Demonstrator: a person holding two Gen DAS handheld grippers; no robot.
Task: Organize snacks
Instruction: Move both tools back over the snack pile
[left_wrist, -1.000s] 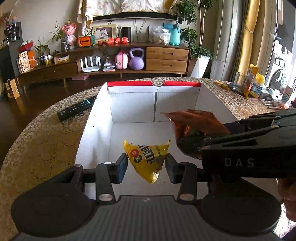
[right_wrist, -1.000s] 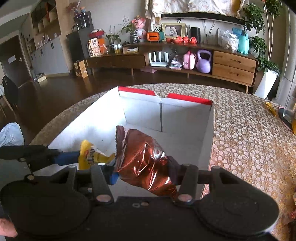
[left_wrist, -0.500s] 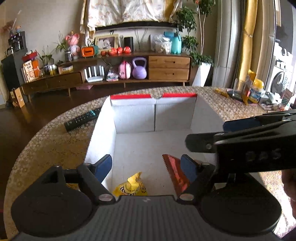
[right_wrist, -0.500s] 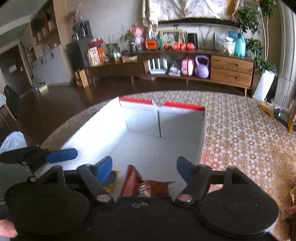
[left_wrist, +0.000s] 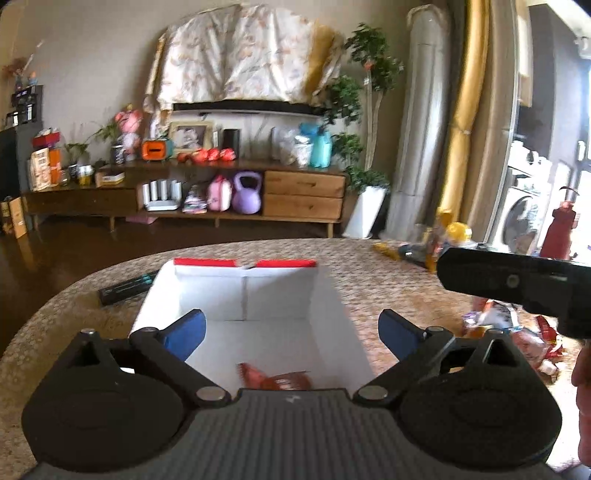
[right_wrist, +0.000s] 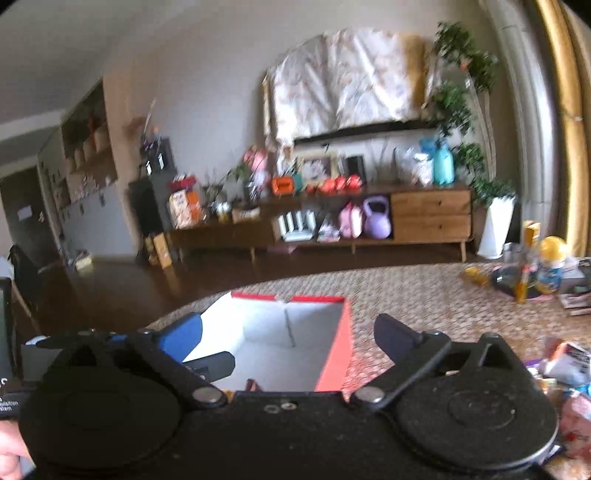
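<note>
A white box with red edges (left_wrist: 332, 295) (right_wrist: 336, 343) stands open on the round table. A red-brown snack bag (left_wrist: 275, 378) lies on its floor at the near end, only a sliver of that bag (right_wrist: 252, 384) showing in the right wrist view. The yellow candy bag is hidden. My left gripper (left_wrist: 291, 328) hangs above the box's near end, jaws still opening wide with nothing between them. My right gripper (right_wrist: 288, 334) is raised over the box's right wall, jaws also opening and empty. Its black body (left_wrist: 517, 284) crosses the right of the left wrist view.
A heap of loose snack packets (left_wrist: 513, 332) (right_wrist: 569, 369) lies on the table right of the box. A black remote (left_wrist: 125, 286) sits left of it. Bottles and a yellow-capped jar (right_wrist: 546, 266) stand at the table's far right. A sideboard lines the far wall.
Both grippers spread their jaws and let go of the yellow candy bag and the red-brown bag, which dropped into the box. Both grippers then rose and drew back.
</note>
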